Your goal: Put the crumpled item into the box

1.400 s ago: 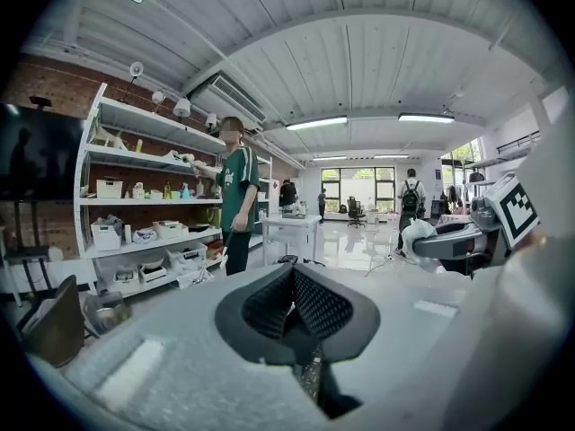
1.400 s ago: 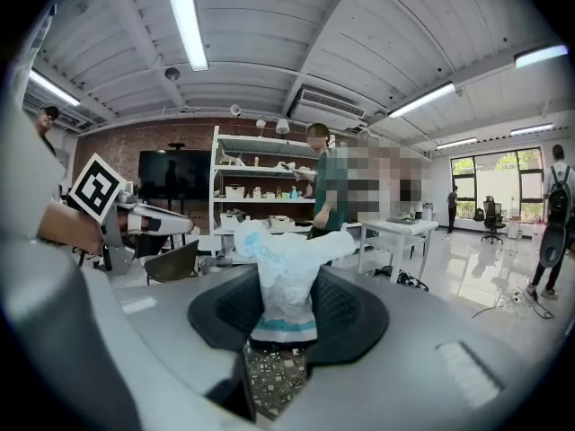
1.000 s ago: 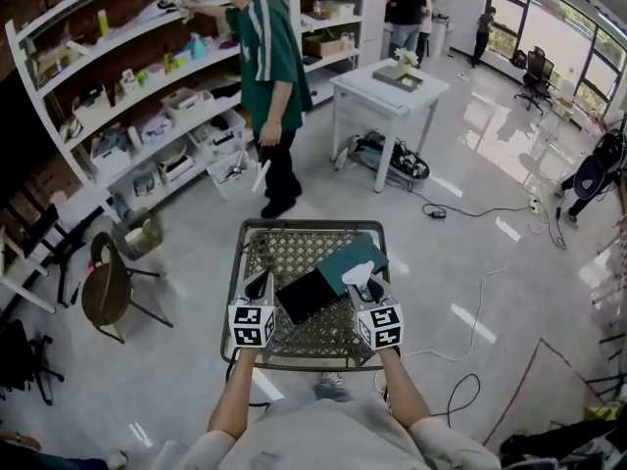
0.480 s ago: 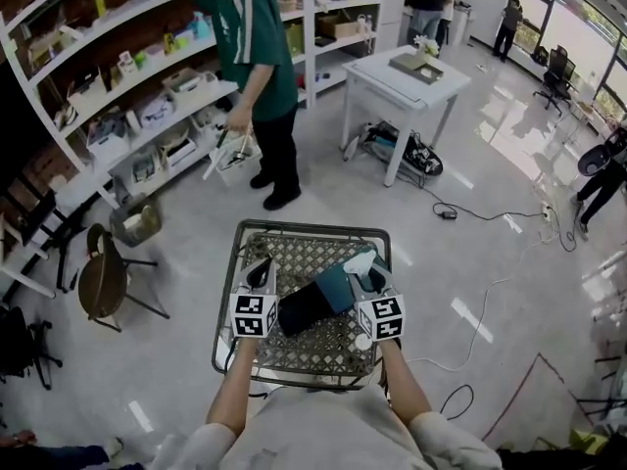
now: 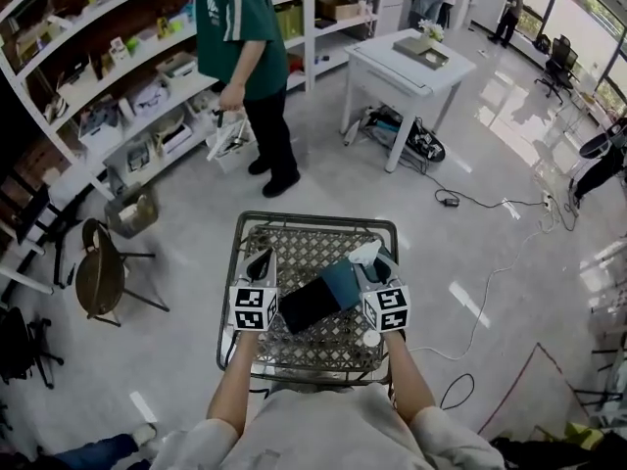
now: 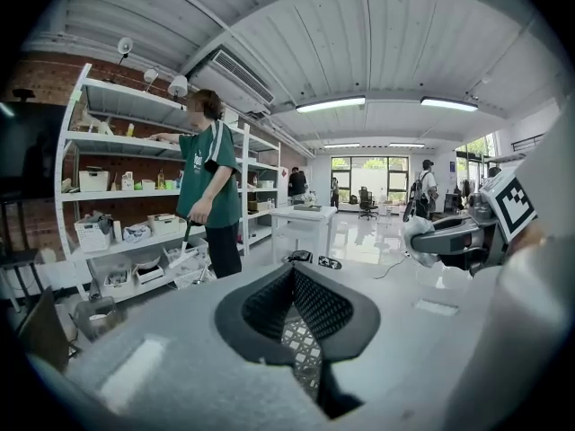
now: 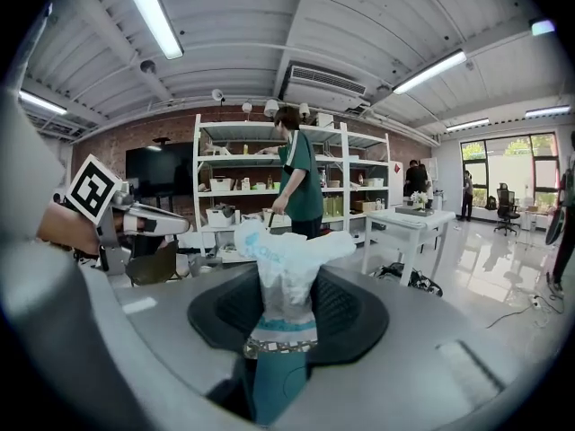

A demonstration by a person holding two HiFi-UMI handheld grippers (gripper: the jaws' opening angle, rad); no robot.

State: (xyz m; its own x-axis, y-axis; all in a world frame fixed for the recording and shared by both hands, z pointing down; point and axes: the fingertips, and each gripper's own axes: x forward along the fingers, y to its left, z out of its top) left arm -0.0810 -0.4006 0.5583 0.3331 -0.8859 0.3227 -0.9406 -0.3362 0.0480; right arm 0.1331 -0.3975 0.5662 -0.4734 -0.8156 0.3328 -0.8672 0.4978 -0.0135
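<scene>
An open box [image 5: 310,302] with a dark inside and a teal flap [image 5: 342,282] lies on the wire-mesh table [image 5: 313,225]. My right gripper [image 5: 370,262] hangs at the box's right edge, shut on the crumpled item [image 7: 283,268], a white plastic wad that sticks up between the jaws. The crumpled item [image 5: 363,254] shows as a white lump just above the teal flap. On the other side of the box, my left gripper [image 5: 260,264] is over the mesh, its jaws together with nothing in them. My left gripper [image 6: 292,272] looks out over the table.
A person in a green shirt [image 5: 240,37] stands beyond the table holding a white basket [image 5: 231,141]. White shelves [image 5: 98,96] line the left wall. A white table [image 5: 407,67] stands at the back, a chair [image 5: 98,274] at the left, and cables [image 5: 470,204] cross the floor at the right.
The person in green has turned from the shelf and now carries the white basket. Both grippers keep their places beside the box, the right one still holding the crumpled item.
</scene>
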